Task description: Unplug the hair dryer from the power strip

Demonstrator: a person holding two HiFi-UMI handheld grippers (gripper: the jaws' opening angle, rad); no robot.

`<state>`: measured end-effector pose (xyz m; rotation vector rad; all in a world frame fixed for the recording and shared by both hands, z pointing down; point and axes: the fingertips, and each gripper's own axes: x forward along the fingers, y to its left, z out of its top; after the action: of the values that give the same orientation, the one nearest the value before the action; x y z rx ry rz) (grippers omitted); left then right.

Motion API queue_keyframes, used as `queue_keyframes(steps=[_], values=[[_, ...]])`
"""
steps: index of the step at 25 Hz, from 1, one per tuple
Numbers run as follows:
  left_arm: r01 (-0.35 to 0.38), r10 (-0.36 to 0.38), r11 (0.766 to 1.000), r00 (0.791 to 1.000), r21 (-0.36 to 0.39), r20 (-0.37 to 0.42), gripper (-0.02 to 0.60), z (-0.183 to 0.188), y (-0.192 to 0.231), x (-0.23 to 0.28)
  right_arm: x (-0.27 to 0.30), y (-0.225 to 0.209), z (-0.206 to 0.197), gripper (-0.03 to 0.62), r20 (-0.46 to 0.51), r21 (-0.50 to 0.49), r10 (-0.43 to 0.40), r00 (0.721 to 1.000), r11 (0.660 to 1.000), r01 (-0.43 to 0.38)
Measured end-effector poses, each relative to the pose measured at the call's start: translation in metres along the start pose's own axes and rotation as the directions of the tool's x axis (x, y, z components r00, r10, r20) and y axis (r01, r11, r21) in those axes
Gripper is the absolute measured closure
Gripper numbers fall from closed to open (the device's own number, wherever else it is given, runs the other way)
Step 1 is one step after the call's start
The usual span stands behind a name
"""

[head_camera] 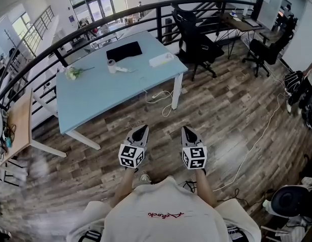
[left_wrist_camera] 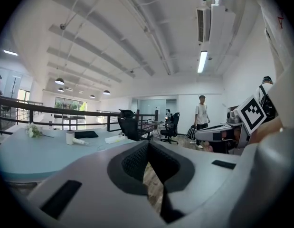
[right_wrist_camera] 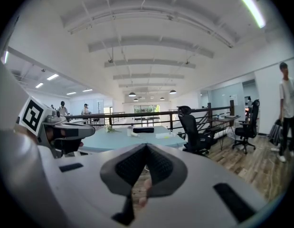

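Nearest, at the lower centre of the head view, the left gripper [head_camera: 141, 130] and right gripper [head_camera: 188, 130] are held side by side over the wooden floor [head_camera: 221, 115], pointing toward the tabletop. Each gripper view shows its jaws clenched with nothing between them.

Beyond them, a white cable [head_camera: 161, 97] hangs off the near edge of the light blue tabletop [head_camera: 95, 95] and loops beside the table leg.

On the tabletop, toward the upper centre of the frame, lies a white block, judged to be the power strip [head_camera: 161, 59]. Left of it is a small white object, probably the hair dryer [head_camera: 114, 66]. A black mat [head_camera: 124, 50] lies behind and flowers [head_camera: 72, 73] further left. The plug is too small to make out.

Assessment: approach stage, nothing reached.

Recommended:
- Close in on the tabletop's right end and release both jaws.
- Pin the strip with one gripper.
- Draw the plug straight out with the other, gripping the plug body, not the cord.
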<state>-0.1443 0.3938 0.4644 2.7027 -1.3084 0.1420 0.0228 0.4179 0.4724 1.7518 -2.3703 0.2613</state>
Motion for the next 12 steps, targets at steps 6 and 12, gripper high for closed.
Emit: queue_keyframes(steps=[6, 12], values=[[-0.006, 0.006, 1.0, 1.0, 0.0, -0.025, 0.575, -0.011, -0.015, 0.002, -0.011, -0.011, -0.014, 0.577, -0.02, 0.02, 0.004, 1.0, 1.0, -0.004], [-0.014, 0.014, 1.0, 0.999, -0.005, -0.044, 0.575, -0.024, -0.02, 0.004, -0.017, -0.014, -0.028, 0.577, -0.032, 0.032, 0.013, 0.999, 0.999, -0.012]])
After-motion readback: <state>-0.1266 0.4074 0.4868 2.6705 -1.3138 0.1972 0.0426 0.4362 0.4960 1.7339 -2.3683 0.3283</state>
